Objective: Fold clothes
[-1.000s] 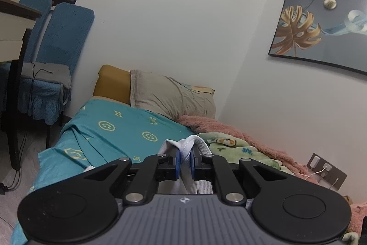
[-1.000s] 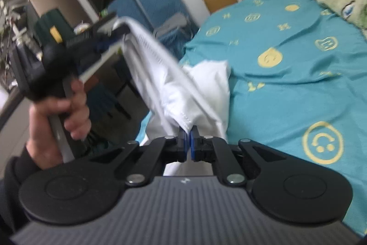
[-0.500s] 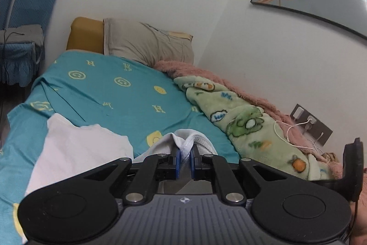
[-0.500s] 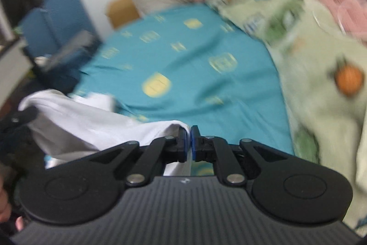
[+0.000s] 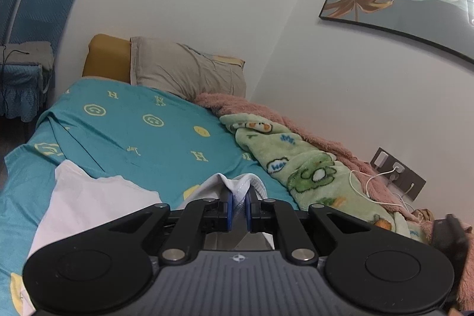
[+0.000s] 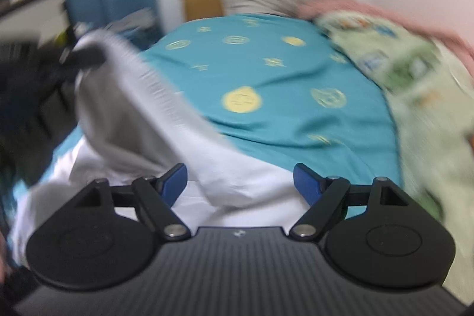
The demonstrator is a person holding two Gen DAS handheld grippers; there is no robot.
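A white garment (image 5: 97, 197) lies partly on the near end of the teal bed sheet (image 5: 133, 138). My left gripper (image 5: 239, 205) is shut on a bunched hem of the white garment (image 5: 237, 185). In the blurred right wrist view the garment (image 6: 166, 138) stretches from the left gripper (image 6: 80, 55) at upper left down to the sheet in front of my right gripper (image 6: 240, 182), which is open and holds nothing. The cloth's edge lies between and just ahead of its blue fingers (image 6: 174, 182).
A grey pillow (image 5: 186, 73) and a mustard cushion (image 5: 106, 58) lie at the head of the bed. A green cartoon blanket (image 5: 305, 168) and a pink blanket (image 5: 266, 114) run along the wall side. Blue chairs (image 5: 32, 19) stand left. A wall socket with white cables (image 5: 394, 171) is at right.
My right gripper has opened and let go of the garment, which dropped onto the sheet. My left gripper stays shut on the hem and has tilted up a little.
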